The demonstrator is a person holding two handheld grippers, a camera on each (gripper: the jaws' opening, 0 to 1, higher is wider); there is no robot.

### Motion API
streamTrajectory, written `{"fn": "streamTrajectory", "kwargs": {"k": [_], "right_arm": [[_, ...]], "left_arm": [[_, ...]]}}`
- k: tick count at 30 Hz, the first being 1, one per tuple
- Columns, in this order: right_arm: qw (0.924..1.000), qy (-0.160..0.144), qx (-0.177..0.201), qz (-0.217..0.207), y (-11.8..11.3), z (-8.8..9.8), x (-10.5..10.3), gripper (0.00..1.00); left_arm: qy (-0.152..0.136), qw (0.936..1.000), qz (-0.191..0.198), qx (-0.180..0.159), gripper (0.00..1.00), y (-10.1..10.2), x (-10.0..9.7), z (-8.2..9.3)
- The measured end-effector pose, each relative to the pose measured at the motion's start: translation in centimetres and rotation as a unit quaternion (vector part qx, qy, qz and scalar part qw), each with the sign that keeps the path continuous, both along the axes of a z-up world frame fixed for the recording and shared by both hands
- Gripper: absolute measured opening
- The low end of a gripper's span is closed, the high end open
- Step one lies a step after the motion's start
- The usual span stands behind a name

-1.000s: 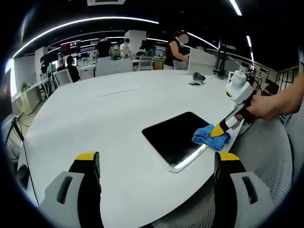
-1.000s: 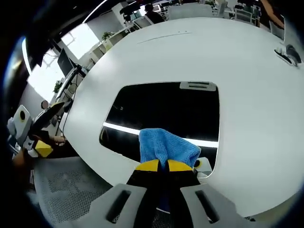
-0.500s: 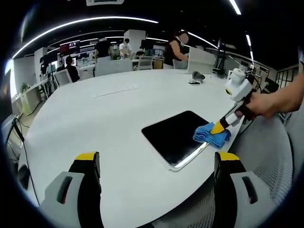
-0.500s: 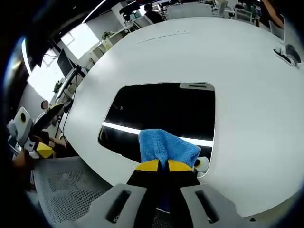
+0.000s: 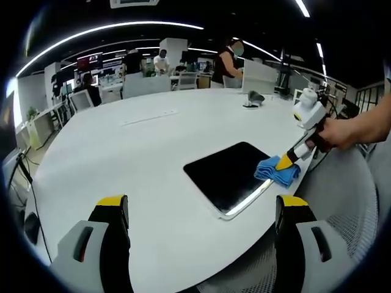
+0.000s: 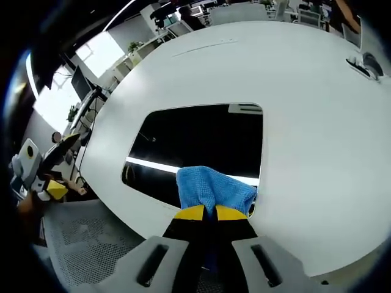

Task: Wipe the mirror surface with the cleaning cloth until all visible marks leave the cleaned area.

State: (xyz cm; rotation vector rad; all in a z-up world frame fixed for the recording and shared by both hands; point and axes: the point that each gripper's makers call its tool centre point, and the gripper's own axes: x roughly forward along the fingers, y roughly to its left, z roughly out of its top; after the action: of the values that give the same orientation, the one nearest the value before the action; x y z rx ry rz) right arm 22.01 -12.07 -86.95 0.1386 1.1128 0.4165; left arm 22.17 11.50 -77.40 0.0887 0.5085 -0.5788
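Your right gripper [image 6: 204,212] clamps the blue cloth [image 6: 214,189] at the mirror's [image 6: 201,143] 6 o'clock edge on the white counter [image 6: 305,146]. Your left gripper [image 5: 201,210] hangs wide apart, holding nothing, above the counter's edge.

The right gripper [image 6: 204,213] has its yellow-tipped jaws pinched tight on a bunched blue cloth [image 6: 214,189], pressed on the near edge of the dark mirror [image 6: 201,140]. Mirror's lying flat on a big white table [image 6: 305,134], and the left gripper [image 6: 36,174] pokes in at the far left.

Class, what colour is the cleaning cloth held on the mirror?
Blue cloth, clearest in the right gripper view.
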Motion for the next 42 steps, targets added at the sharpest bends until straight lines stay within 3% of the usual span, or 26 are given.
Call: {"fn": "streamTrajectory", "kwargs": {"k": [26,42], "right_arm": [[0.9998,0.0,-0.001,-0.022,-1.6,0.0,0.6,0.0],[0.9993,-0.004,-0.008,-0.035,-1.7,0.0,2.9,0.0]], "left_arm": [[0.005,0.9999,0.01,0.002,0.99,-0.1,0.5,-0.3],[0.01,0.9997,0.022,-0.006,0.99,0.5,0.7,-0.5]]}}
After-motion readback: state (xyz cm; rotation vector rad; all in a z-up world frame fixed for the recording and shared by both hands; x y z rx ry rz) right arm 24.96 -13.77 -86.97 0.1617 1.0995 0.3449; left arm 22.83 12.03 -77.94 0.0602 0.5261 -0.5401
